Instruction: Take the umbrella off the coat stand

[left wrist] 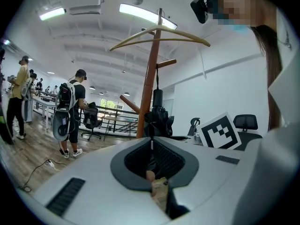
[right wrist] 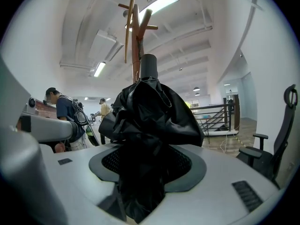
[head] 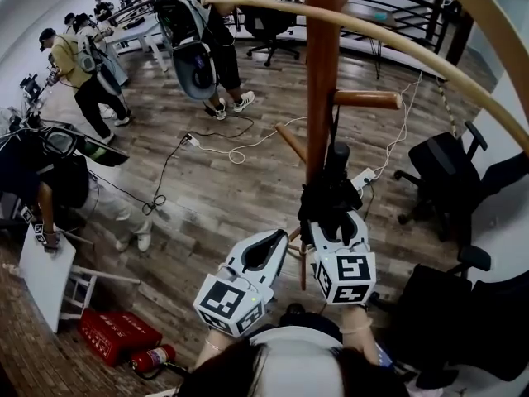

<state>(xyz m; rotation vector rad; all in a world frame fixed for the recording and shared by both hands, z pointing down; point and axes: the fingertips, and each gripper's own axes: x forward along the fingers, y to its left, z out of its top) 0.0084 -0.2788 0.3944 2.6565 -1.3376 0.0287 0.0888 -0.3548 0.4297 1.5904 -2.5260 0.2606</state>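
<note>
Right gripper (right wrist: 145,165) clenched on the black folded umbrella (right wrist: 150,111). Bunched fabric fills the gap between its jaws, and the stubby black handle sticks up just above. Left gripper (head: 277,240) is just beside the right one, tips together, nothing in it, short of the umbrella.

The head view shows the umbrella hanging close against the coat stand (head: 322,73) pole, under a short wooden peg (head: 368,99) above the right gripper. The left gripper view adds the thin strap (left wrist: 157,81) running from that peg down to the handle. Only the gripper views show the ceiling strip lights (left wrist: 145,14) and a black railing (left wrist: 112,118) beyond the stand.

Plank floor (head: 215,180) below both grippers, with a white power strip (head: 192,140) and cables left of the stand. Black office chairs (head: 438,172) to the right of the right gripper. People with backpacks (head: 202,31) well beyond the left gripper. Red crate (head: 116,333) and red canister (head: 153,358) low on the left.

Black-and-white square marker (head: 353,269) on the right gripper's cube.
</note>
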